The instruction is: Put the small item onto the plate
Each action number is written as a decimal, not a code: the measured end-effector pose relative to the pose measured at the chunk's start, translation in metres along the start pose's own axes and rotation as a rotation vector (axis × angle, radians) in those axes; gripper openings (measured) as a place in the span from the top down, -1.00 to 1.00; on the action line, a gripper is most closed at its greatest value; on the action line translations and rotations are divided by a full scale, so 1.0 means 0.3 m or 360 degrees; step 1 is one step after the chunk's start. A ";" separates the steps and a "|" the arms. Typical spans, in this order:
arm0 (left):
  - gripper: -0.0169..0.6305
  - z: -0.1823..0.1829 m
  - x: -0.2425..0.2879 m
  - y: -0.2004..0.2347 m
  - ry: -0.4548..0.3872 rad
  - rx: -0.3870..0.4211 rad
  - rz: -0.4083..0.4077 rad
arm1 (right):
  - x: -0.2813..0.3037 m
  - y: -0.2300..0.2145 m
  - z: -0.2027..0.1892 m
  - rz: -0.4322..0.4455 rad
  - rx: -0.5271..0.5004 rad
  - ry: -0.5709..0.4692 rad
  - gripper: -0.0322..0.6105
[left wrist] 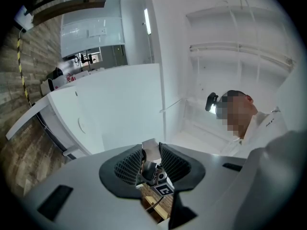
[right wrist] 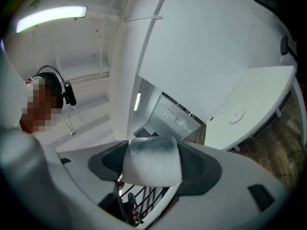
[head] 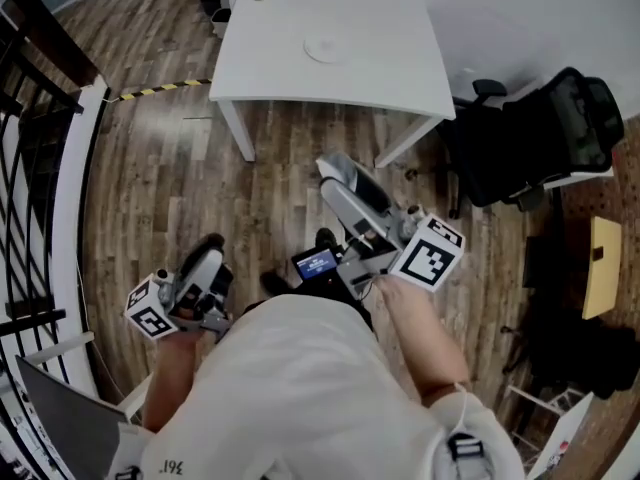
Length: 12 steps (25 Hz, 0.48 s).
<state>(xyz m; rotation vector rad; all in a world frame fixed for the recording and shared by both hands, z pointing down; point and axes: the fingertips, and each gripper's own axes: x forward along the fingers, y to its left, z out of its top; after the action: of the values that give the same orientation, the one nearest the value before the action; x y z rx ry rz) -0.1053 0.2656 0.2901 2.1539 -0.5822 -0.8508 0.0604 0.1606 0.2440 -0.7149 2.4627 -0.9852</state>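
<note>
In the right gripper view my right gripper (right wrist: 152, 150) is shut on the small item (right wrist: 152, 166), a white block with a dark grey smudged top. The head view shows this gripper (head: 337, 171) held out in front of my body, above the wooden floor and short of the white table (head: 390, 68). A white plate (head: 325, 48) lies on that table, and it also shows far off in the right gripper view as the same plate (right wrist: 236, 115). My left gripper (head: 208, 260) hangs lower by my left side. Its jaws (left wrist: 151, 151) stand a narrow gap apart with nothing between them.
A black office chair (head: 545, 133) stands to the right of the table. A black railing with a white edge (head: 60, 178) runs along the left. Yellow-black tape (head: 160, 90) marks the floor near the table's left corner. A yellow board (head: 603, 263) sits at the far right.
</note>
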 end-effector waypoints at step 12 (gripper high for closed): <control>0.61 -0.070 0.017 0.011 0.0051 -0.0041 -0.0020 | -0.051 -0.046 -0.011 -0.0036 0.0065 -0.0046 -0.07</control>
<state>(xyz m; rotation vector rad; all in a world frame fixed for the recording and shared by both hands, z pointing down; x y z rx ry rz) -0.0871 0.2699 0.3013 2.1460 -0.5391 -0.8250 0.0751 0.1626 0.2586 -0.7397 2.4078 -1.0238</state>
